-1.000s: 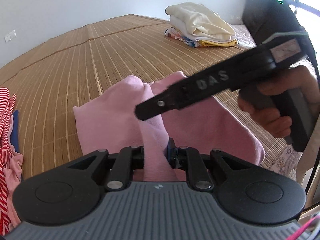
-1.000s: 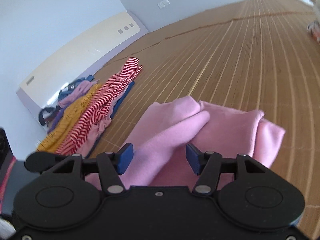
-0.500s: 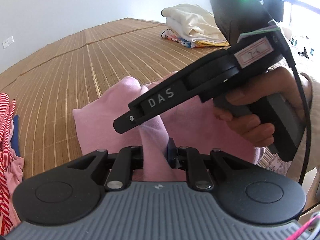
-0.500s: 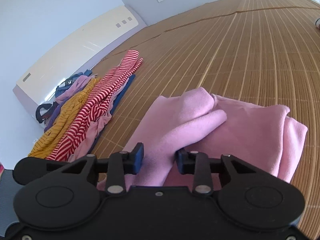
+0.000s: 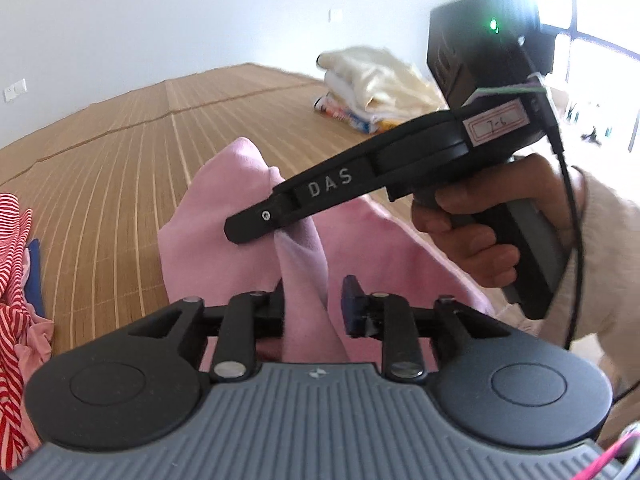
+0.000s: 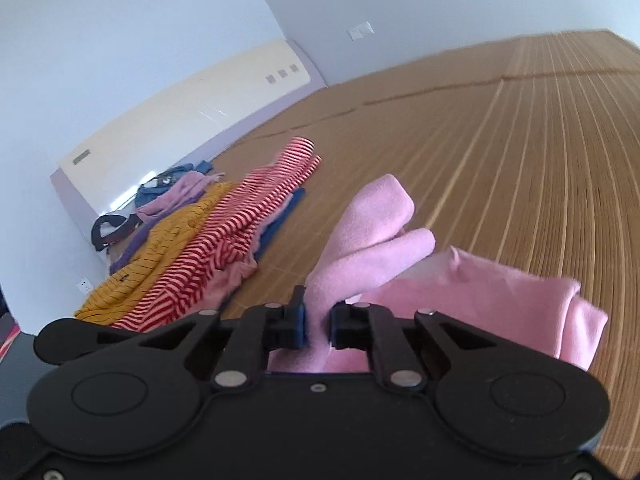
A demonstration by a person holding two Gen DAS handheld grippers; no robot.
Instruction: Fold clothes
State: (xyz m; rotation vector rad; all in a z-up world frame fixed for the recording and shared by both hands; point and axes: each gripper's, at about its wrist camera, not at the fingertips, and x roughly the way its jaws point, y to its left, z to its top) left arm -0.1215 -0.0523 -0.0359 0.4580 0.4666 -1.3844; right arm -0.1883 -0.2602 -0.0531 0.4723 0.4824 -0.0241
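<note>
2 hand-held grippers [image 5: 314, 312] [image 6: 318, 326], 1 pink garment [image 6: 460, 296], 2 clothes piles [image 6: 192, 240] [image 5: 376, 88].

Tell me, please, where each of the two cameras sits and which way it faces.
Left wrist: on the left gripper, open around the pink garment; faces a folded stack over the mat; shows the right gripper and hand.
Right wrist: on the right gripper, shut on the pink garment; faces the unfolded pile by the wall.
Shared: pink garment, mat, striped shirt.
</note>
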